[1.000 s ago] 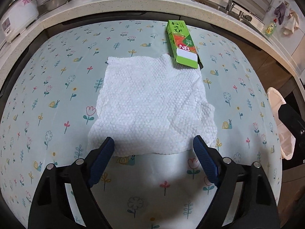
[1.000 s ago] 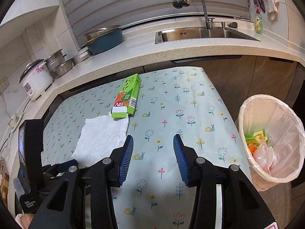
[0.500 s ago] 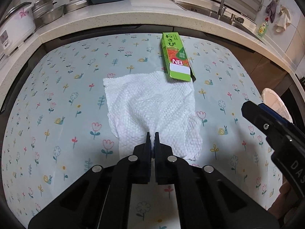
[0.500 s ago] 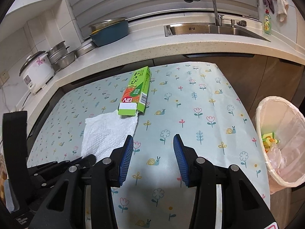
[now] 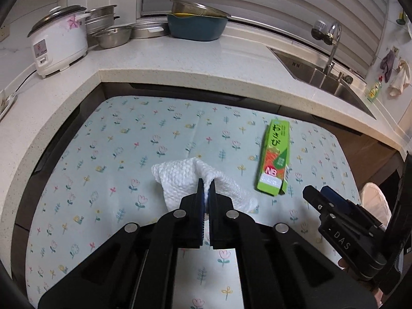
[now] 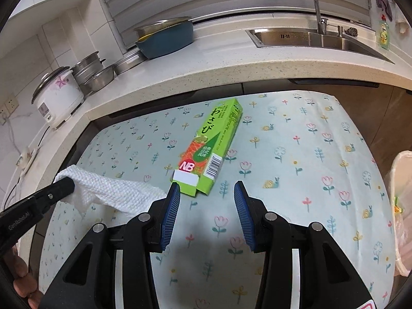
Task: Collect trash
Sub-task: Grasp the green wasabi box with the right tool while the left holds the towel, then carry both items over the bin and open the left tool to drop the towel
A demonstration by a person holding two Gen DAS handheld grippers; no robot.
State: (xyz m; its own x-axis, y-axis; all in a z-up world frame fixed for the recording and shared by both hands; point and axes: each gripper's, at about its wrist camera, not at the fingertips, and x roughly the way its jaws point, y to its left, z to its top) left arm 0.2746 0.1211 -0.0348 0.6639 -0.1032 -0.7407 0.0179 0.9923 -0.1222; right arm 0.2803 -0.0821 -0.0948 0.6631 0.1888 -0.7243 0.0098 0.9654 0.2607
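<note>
My left gripper [image 5: 205, 183] is shut on a white paper towel [image 5: 180, 177] and holds it lifted above the flowered tablecloth [image 5: 116, 154]; the towel hangs bunched from the jaws. It also shows in the right wrist view [image 6: 116, 193], pinched by the left gripper [image 6: 64, 185]. A green wasabi box [image 5: 274, 158] lies flat on the table to the right of the towel. My right gripper [image 6: 206, 190] is open and empty, just in front of the box [image 6: 211, 146], its left fingertip [image 6: 175, 193] near the box's near end.
A lined trash bin [image 6: 404, 206] stands beside the table's right edge, also seen in the left wrist view [image 5: 376, 200]. The counter behind holds a rice cooker [image 5: 59, 41], metal bowls [image 5: 113, 34], a blue basin [image 5: 197, 27] and a sink [image 6: 309, 38].
My left gripper closed on the towel's near edge and lifted it off the table, bunching it. My right gripper moved forward to the green box, staying open.
</note>
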